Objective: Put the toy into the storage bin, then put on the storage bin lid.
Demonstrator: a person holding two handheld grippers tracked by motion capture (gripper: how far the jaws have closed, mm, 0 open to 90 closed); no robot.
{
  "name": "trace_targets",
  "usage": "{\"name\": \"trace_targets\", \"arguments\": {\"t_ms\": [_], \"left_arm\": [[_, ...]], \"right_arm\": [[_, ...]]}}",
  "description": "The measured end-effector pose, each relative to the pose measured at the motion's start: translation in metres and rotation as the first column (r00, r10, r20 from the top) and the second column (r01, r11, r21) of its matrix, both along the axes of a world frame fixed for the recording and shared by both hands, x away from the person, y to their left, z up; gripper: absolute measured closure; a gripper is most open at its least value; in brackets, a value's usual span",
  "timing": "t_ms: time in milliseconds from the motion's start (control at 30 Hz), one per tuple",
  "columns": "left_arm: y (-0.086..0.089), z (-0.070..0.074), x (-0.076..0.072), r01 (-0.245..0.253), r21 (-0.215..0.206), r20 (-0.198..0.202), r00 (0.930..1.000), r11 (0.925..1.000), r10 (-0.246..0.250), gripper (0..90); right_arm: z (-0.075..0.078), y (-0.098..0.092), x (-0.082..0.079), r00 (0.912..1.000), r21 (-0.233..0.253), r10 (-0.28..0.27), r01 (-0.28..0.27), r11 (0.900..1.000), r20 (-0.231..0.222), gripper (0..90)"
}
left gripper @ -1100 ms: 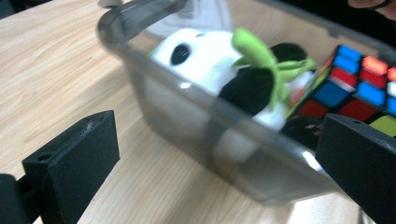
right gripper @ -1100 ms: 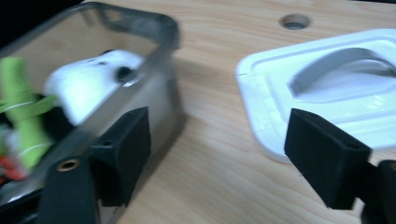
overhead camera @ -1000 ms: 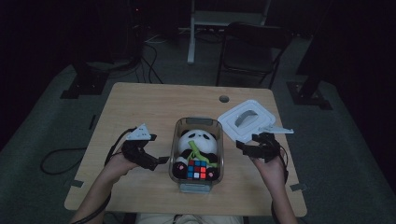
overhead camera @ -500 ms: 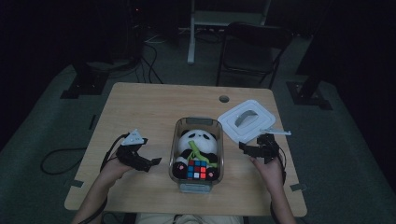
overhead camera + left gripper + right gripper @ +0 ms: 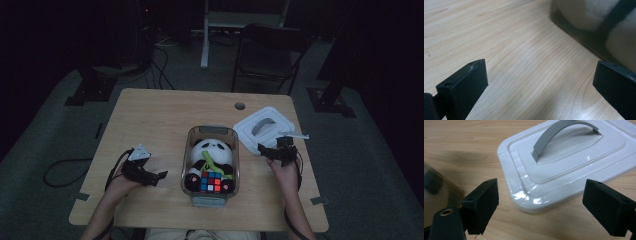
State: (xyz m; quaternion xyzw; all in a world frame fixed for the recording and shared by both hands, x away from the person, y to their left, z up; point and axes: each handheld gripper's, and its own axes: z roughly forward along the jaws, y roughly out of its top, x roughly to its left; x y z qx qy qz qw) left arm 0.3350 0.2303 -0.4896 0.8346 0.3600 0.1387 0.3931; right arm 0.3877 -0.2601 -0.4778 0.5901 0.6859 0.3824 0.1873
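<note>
Right gripper (image 5: pixel 276 151) backed toward lid (image 5: pixel 264 128) corner, fingers spread; left gripper (image 5: pixel 155 177) spread, seemingly beside box (image 5: pixel 212 158).

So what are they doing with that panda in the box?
A person sits at a wooden table with a gripper in each hand. The clear box in the middle holds a toy panda and a colourful puzzle cube. The box's white lid lies beside it, and the right gripper points at the lid with jaws open. The left gripper waits open beside the box. Nothing is gripped.
</note>
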Motion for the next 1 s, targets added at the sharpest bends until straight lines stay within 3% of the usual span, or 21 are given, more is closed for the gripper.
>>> {"name": "trace_targets", "arguments": {"t_ms": [400,600,1000], "left_arm": [[0.006,-0.007,-0.001,-0.028,0.001,-0.007,0.9996,0.9996,0.028,0.4],[0.004,-0.008,-0.001,-0.022,-0.001,-0.014,0.9996,0.9997,0.022,0.4],[0.003,-0.009,0.000,-0.023,0.000,-0.018,0.9996,0.9997,0.023,0.5]], "right_arm": [[0.002,0.006,0.020,0.9994,0.010,-0.031,0.031,0.999,0.015,13.4],[0.002,0.010,0.038,0.9963,-0.017,-0.081,0.082,0.996,0.029,13.4],[-0.008,0.024,0.079,0.9861,-0.050,-0.166,0.166,0.985,0.009,13.9]]}}
